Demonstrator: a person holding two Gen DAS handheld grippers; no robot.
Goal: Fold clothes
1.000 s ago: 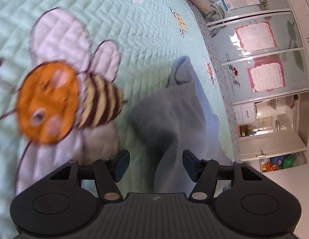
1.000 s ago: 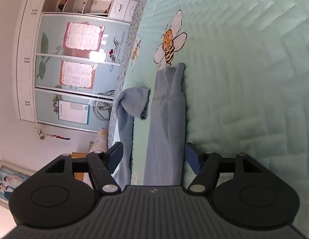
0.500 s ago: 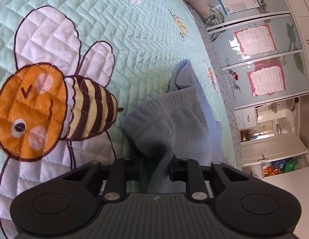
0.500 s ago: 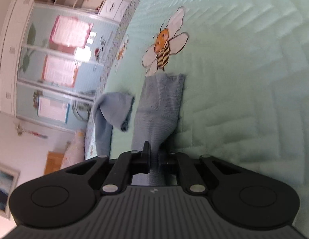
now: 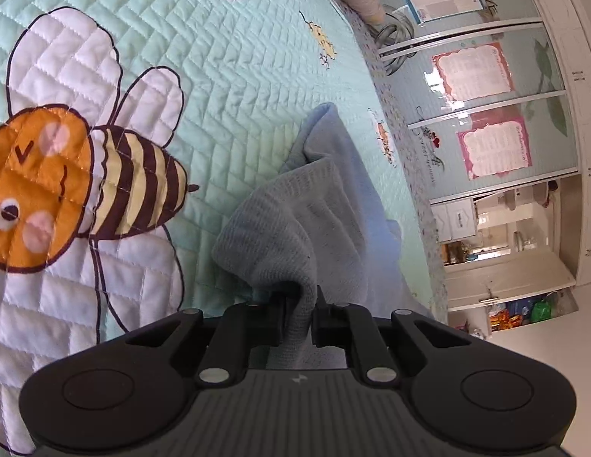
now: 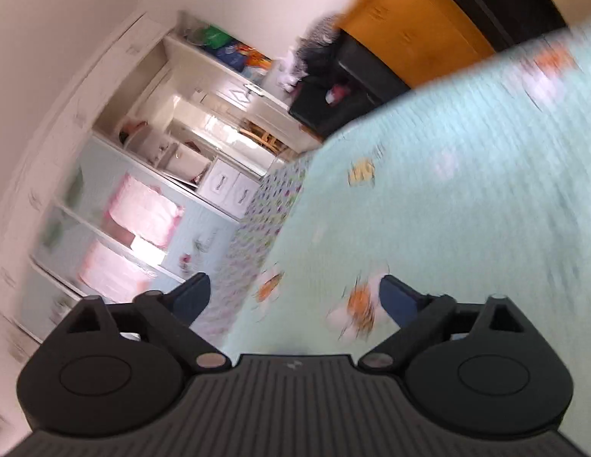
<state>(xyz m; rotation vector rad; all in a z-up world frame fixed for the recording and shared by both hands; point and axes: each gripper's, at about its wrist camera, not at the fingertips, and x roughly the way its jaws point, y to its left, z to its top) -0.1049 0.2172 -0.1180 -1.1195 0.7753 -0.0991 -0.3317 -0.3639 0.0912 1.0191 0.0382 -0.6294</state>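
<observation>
The left gripper (image 5: 299,320) is clenched on a fold of the blue garment (image 5: 295,228), its two black fingers (image 5: 274,321) pressed against the knit cloth from either side. From that pinch the garment rises in a rounded hump just ahead of the fingertips and then runs forward and to the right as a long, rumpled strip, with a lighter blue layer showing along its far and right edges. It lies on the quilt (image 5: 238,76), a pale green bedspread stitched in a zigzag pattern. To the left of the gripper, just beside the garment, a big bee (image 5: 78,186) with an orange face, brown and yellow stripes and white wings is sewn into the quilt. Farther off to the right stands a wardrobe (image 5: 486,114) with pink sheets on its glass doors. The right gripper (image 6: 295,299) is released, its fingers (image 6: 192,299) spread wide with nothing between them. Its view is blurred; ahead of it lie the quilt (image 6: 466,209) and small bee patches (image 6: 358,304), with the wardrobe (image 6: 135,221) to the left. The garment does not show there.
</observation>
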